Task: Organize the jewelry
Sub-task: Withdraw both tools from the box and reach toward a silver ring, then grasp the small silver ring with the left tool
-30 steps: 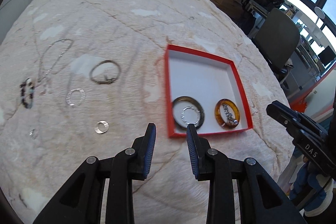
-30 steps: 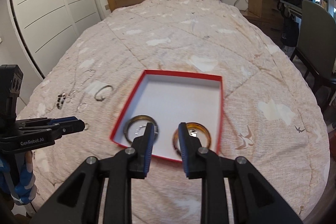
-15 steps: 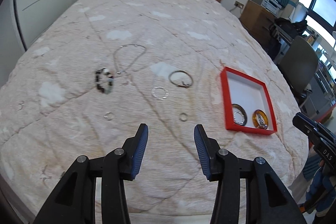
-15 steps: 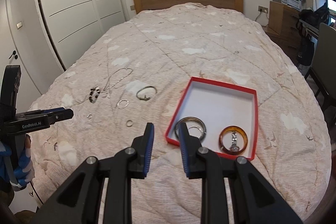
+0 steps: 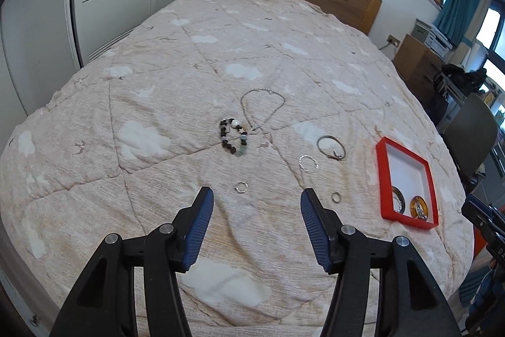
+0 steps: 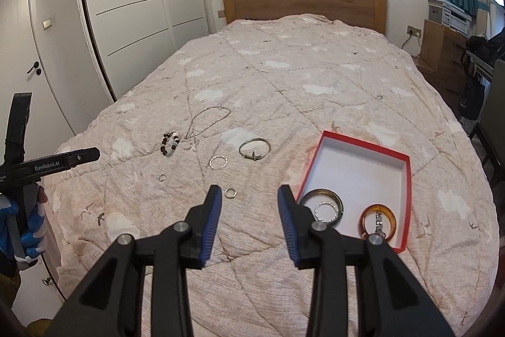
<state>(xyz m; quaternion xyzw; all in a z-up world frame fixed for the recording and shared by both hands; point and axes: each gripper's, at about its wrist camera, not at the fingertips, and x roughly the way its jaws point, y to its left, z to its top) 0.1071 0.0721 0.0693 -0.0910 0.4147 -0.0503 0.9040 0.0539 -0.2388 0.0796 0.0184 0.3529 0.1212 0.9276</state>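
Observation:
A red box (image 5: 383,179) (image 6: 407,179) lies on the bed at the right and holds a dark bangle (image 6: 334,198), a silver ring (image 6: 326,209) and an amber bangle (image 6: 366,215). Loose on the quilt lie a beaded bracelet (image 5: 232,136) (image 6: 169,143), a chain necklace (image 5: 262,108) (image 6: 208,119), a metal bangle (image 5: 330,146) (image 6: 254,148), a silver hoop (image 5: 308,162) (image 6: 218,161) and two small rings (image 5: 241,187) (image 5: 336,197). My left gripper (image 5: 255,202) is open and empty, near the bed's front edge. My right gripper (image 6: 249,199) is open and empty, left of the box.
The bed has a wooden headboard (image 6: 303,2). White wardrobe doors (image 6: 135,5) stand at the left. A dresser (image 6: 442,43) and a dark chair (image 5: 467,128) stand at the right of the bed.
Both grippers have pulled back from the box and opened wider. The left one has swung left towards the loose jewelry.

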